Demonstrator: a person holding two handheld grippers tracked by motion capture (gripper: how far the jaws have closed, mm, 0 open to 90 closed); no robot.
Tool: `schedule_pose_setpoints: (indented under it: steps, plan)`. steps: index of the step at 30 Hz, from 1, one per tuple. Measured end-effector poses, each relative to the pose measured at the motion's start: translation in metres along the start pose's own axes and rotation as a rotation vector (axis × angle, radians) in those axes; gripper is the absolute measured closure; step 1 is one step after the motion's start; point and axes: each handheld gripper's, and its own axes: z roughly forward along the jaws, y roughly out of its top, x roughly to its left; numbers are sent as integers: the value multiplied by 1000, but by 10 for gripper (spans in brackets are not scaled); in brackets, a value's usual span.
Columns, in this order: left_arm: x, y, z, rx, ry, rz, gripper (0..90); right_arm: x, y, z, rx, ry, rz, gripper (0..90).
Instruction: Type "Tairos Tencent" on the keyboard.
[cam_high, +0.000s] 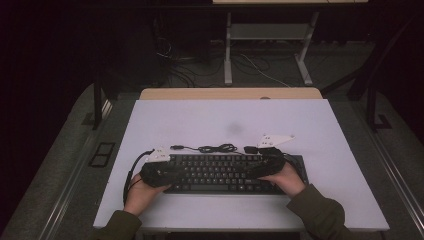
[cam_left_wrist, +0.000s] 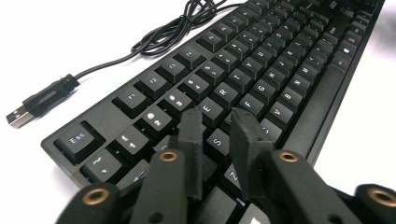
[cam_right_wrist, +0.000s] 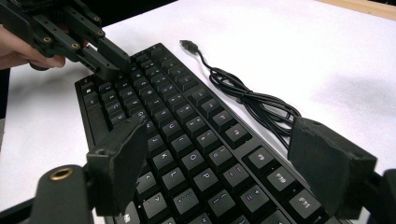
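Left gripper (cam_left_wrist: 214, 122) is held over the keyboard (cam_high: 225, 172) left end, jaws nearly closed with a small gap, nothing gripped. Keyboard is laid near-centre on the table (cam_high: 310, 125), cable (cam_high: 210, 148) coiled behind. Right gripper (cam_right_wrist: 224, 163) is spread wide above right-hand keys, empty. Keys are best pressed straight down, one at a time.

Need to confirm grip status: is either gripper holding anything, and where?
Nothing is held. The left gripper hovers over the keyboard keys; the right gripper straddles it, open.

Black keyboard (cam_high: 220, 172) flat on white table, near front edge, cable coiled behind.
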Motion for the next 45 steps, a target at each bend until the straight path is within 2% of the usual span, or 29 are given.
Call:
schedule_pose_setpoints:
  steps: [14, 19, 22, 26, 30, 36, 45]
  plan:
    - [-9, 6, 7, -14, 10, 1, 365, 0, 10, 6, -2, 22, 6, 218]
    - [-11, 7, 9, -21, 12, 5, 296, 2, 12, 11, 8, 34, 4, 233]
    - [-11, 7, 10, -22, 7, 9, 267, 3, 14, 14, 12, 38, 8, 274]
    - [-13, 8, 12, -27, 10, 13, 255, 5, 13, 18, 27, 39, 8, 356]
    - [-12, 9, 12, -38, 17, 14, 250, 4, 14, 21, 36, 46, 10, 480]
    - [-11, 10, 11, -59, 22, 10, 242, 7, 14, 27, 69, 62, -18, 659]
    - [-11, 8, 12, -72, 21, 6, 231, 12, 11, 41, 133, 88, -53, 857]
